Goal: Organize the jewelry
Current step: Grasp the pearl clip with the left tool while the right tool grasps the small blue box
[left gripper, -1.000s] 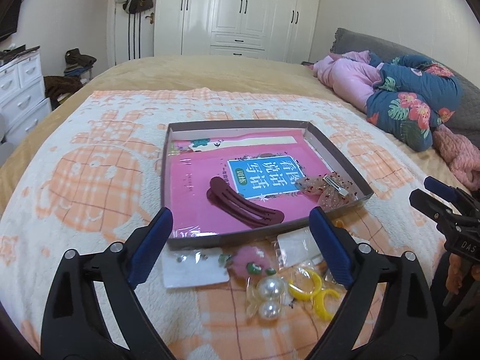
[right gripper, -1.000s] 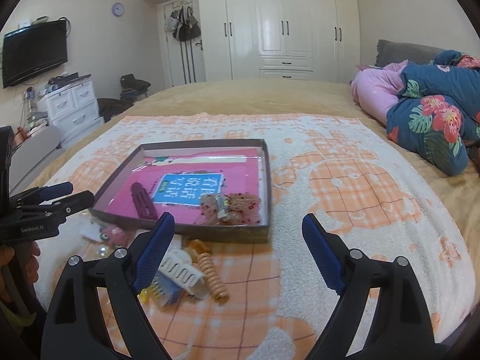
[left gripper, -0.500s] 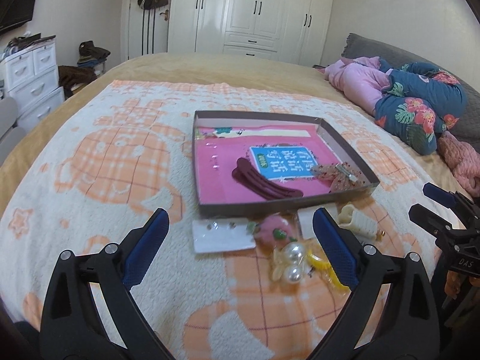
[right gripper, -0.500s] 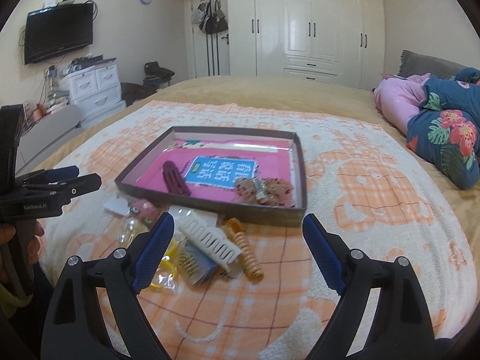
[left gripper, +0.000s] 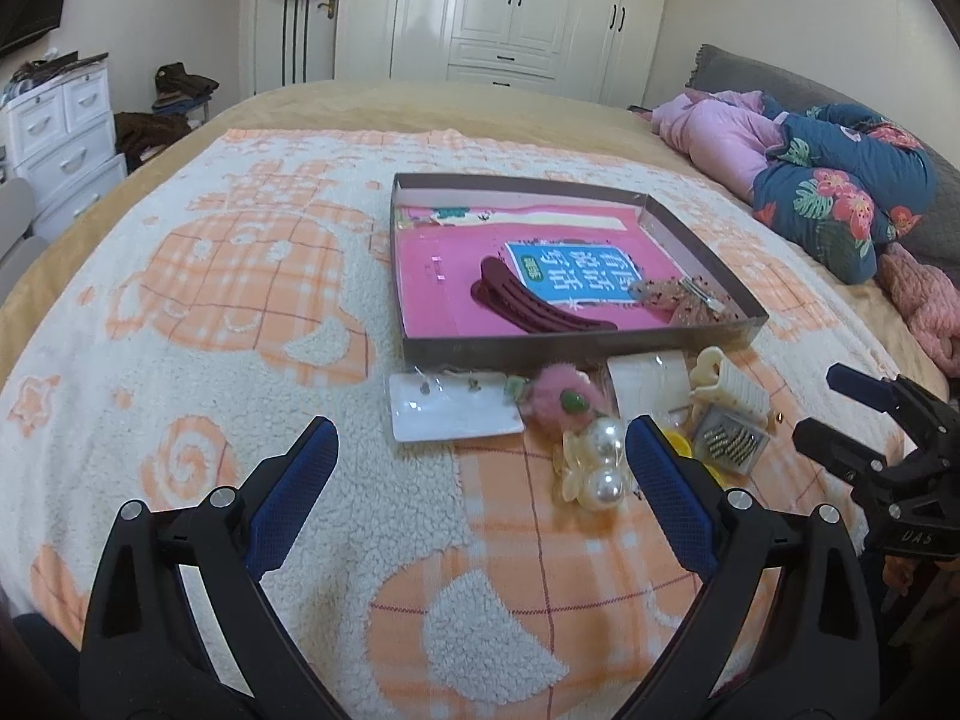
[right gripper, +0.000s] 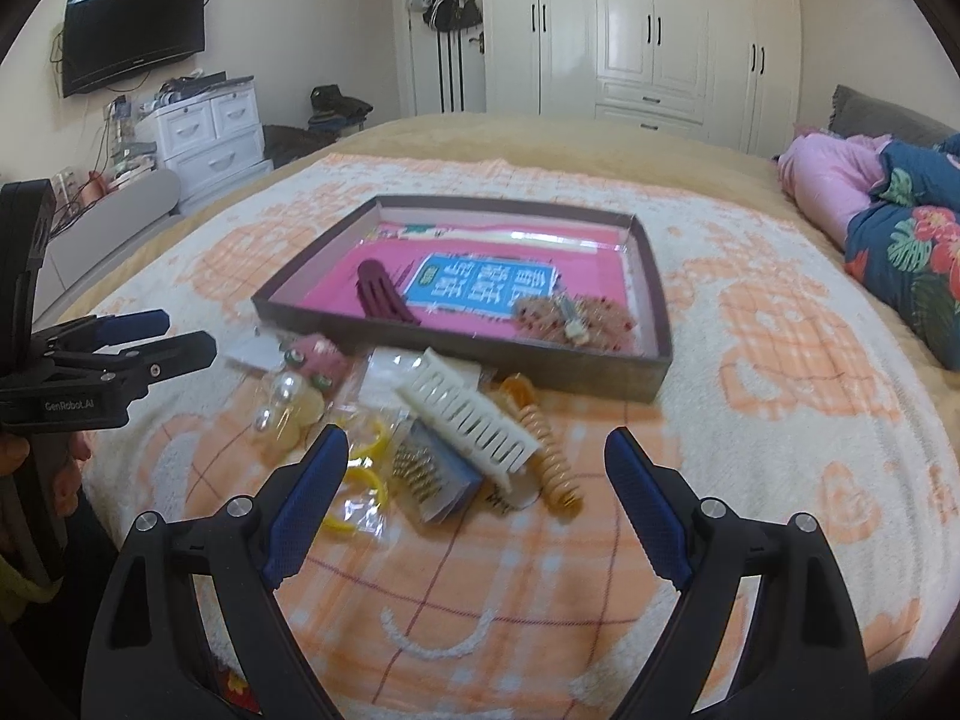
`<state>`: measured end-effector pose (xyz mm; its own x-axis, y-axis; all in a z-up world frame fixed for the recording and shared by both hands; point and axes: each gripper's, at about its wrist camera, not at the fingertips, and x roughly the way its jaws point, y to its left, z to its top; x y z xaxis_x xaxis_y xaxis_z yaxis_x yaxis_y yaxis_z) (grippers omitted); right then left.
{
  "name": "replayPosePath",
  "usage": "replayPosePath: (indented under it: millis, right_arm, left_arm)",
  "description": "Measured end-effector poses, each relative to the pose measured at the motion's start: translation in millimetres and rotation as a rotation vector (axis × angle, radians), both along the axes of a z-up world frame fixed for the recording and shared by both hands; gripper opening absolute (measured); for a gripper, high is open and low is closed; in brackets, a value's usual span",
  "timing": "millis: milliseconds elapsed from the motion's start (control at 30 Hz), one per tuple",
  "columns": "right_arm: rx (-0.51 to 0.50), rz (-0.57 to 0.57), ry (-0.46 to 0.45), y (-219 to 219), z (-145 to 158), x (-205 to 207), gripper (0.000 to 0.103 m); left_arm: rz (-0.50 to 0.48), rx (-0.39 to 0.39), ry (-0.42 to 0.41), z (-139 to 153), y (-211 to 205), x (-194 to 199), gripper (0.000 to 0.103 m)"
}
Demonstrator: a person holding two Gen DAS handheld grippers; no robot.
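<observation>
Bedroom with white wardrobes behind, and on the bed lies a cream and orange blanket that carries all the jewelry. We see a shallow grey tray in the middle of the blanket, with a pink booklet on its floor; inside it lie a dark red hair clip and a speckled bow clip at the near right corner. Just in front of the near wall of the tray a loose heap lies on the blanket: a white card with small earrings, a pink fluffy piece, a pearl clip, yellow rings in a clear bag, a white claw clip, a small packet of metal pins and a golden spiral band. We hold the left gripper above the blanket before the earring card, its fingers released and wide apart, with nothing between them. Our right gripper hangs over the right part of the heap, fingers also spread wide and touching nothing; the claw clip and the pin packet show between them. On the far right of the bed lie a pink garment and a blue flowered quilt.
</observation>
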<state>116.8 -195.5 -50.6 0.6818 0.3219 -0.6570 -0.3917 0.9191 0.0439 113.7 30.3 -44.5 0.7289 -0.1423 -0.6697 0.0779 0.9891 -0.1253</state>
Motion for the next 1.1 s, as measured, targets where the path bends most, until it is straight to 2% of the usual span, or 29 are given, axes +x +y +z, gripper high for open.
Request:
replayPosePath:
  millis: [100, 267, 400, 533, 733, 933, 1033, 1100]
  right_arm:
    - [0.02, -0.003, 0.041, -0.3, -8.6, -0.1, 0.083]
    - [0.058, -0.002, 0.114, -0.8, -20.7, 3.5, 0.073]
    - [0.094, -0.008, 0.157, -1.7, -27.6, 7.5, 0.07]
    - [0.138, -0.002, 0.204, -0.8, -34.8, 12.7, 0.06]
    - [0.183, 0.015, 0.234, 3.3, -39.7, 23.1, 0.051]
    - [0.225, 0.015, 0.259, 6.5, -44.6, 38.5, 0.05]
    - [0.237, 0.015, 0.267, 5.6, -44.9, 42.9, 0.041]
    - [0.245, 0.025, 0.274, 3.8, -44.3, 41.9, 0.041]
  left_arm:
    - [-0.008, -0.02, 0.02, -5.6, 1.1, 1.6, 0.088]
    - [-0.021, -0.067, 0.056, -14.3, 3.3, 4.9, 0.087]
    - [-0.049, -0.111, 0.077, -19.7, 3.9, 7.2, 0.079]
    - [-0.084, -0.164, 0.105, -25.3, 2.0, 10.5, 0.067]
    - [-0.137, -0.206, 0.142, -33.7, -6.5, 17.1, 0.058]
    - [-0.152, -0.233, 0.174, -43.2, -10.9, 24.7, 0.055]
    - [-0.154, -0.244, 0.179, -44.8, -10.3, 27.8, 0.052]
    - [-0.157, -0.251, 0.181, -45.5, -10.9, 29.7, 0.051]
